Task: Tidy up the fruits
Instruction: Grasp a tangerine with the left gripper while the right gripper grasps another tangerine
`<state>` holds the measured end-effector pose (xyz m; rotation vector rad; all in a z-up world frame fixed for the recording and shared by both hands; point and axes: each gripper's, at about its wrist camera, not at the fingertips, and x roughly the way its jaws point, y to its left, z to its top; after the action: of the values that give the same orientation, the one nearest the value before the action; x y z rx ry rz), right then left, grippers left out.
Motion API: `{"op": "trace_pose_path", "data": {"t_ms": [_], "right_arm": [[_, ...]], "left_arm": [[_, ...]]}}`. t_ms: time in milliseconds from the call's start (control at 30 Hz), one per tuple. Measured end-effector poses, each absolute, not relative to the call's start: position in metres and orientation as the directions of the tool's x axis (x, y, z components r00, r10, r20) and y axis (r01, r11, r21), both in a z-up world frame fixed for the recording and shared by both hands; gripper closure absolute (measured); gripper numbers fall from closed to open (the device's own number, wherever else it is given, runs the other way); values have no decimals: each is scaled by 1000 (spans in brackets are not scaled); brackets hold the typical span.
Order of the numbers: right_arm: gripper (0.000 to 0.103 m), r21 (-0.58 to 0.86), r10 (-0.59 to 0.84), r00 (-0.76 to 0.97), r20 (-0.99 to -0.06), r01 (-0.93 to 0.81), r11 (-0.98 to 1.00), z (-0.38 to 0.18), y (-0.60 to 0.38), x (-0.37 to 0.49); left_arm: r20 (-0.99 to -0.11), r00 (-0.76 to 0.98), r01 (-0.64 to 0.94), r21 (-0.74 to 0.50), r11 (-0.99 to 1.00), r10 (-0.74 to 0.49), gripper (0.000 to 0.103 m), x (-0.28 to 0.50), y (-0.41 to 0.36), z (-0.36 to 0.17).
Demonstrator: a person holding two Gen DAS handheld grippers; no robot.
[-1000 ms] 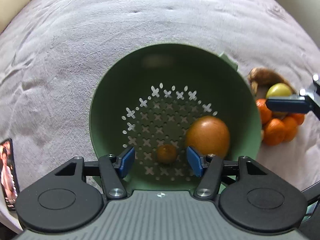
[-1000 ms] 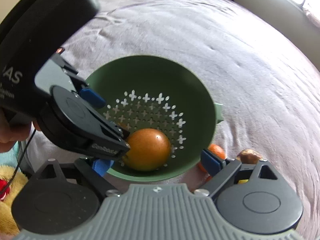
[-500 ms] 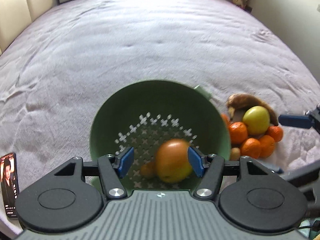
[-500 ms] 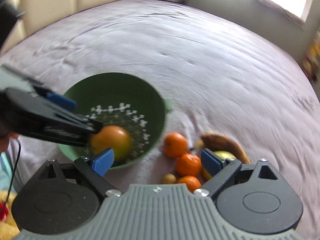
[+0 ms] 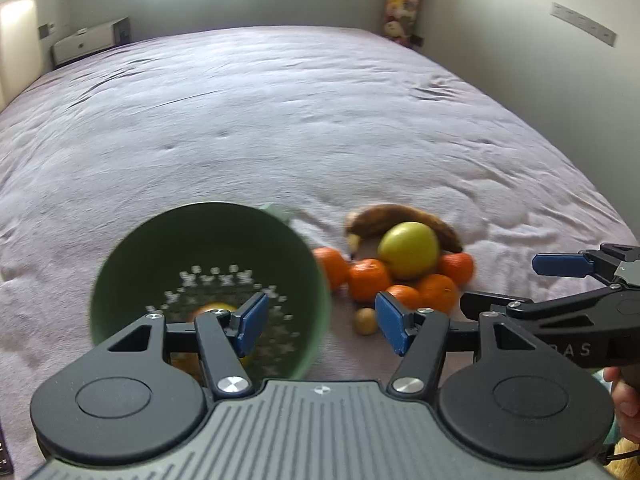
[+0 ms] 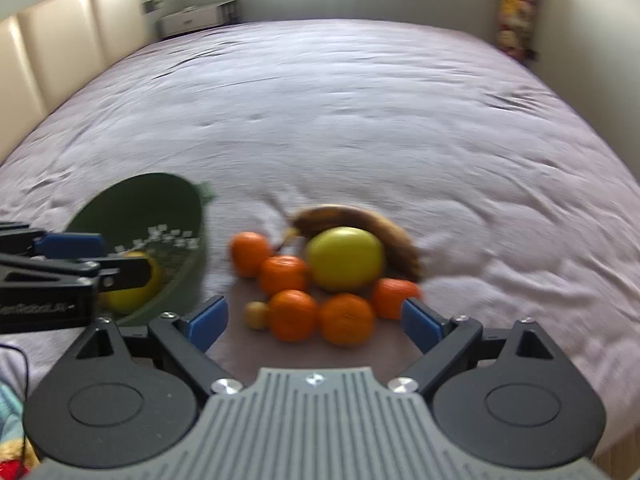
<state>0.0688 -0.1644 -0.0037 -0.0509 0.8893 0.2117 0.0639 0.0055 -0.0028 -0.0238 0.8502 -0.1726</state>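
Fruit lies in a loose heap on the mauve bedspread [image 5: 280,120], just to the right of the green colander [image 5: 208,280], and that colander is your landmark. Your left gripper [image 5: 318,322] hangs over the colander's right rim, one blue pad above the perforated floor and the other past the rim on the heap's side; its jaws stand wide with nothing between them. Inside the colander, a yellow-orange fruit [image 6: 132,284] rests on the floor near the near wall, partly hidden behind your left gripper in both views.

Right of the colander, nearest its rim, sits one mandarin [image 6: 250,254]. Four more cluster beyond it, around a yellow-green apple [image 6: 344,264] that touches them. Behind the apple, farther from the colander, a browned banana [image 6: 360,220] curves around it. A small tan fruit [image 6: 258,314] sits at the heap's near edge, just beside a mandarin; you cannot tell its kind from these blurred views.

Your right gripper [image 6: 316,320] faces the heap, farther from the colander than the left one, jaws spread wide and empty, the near mandarins lying between and ahead of its pads without touching them.
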Motion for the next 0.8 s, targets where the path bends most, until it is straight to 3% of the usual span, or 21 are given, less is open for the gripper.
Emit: {"op": "trace_pose_path", "data": {"t_ms": [133,233,400,800], "right_arm": [[15,67,125,611,-782,-118,991,-15,-187,57],[22,69,94,600,-794,-65,996,-24,-200,52],[22,50,50,609,-792,-16,999,-30,-211,54],[41,204,180,561,-808,-19,979,-42,-210,76]], "left_arm": [[-727,655,210,-85,974,-204,31,55,-12,-9],[-713,662,266,-64,962,-231,31,50,-25,-14],[-713,645,369,-22,929,-274,31,43,-46,-24],[-717,663,371,63,926,-217,40,53,-73,-55]]}}
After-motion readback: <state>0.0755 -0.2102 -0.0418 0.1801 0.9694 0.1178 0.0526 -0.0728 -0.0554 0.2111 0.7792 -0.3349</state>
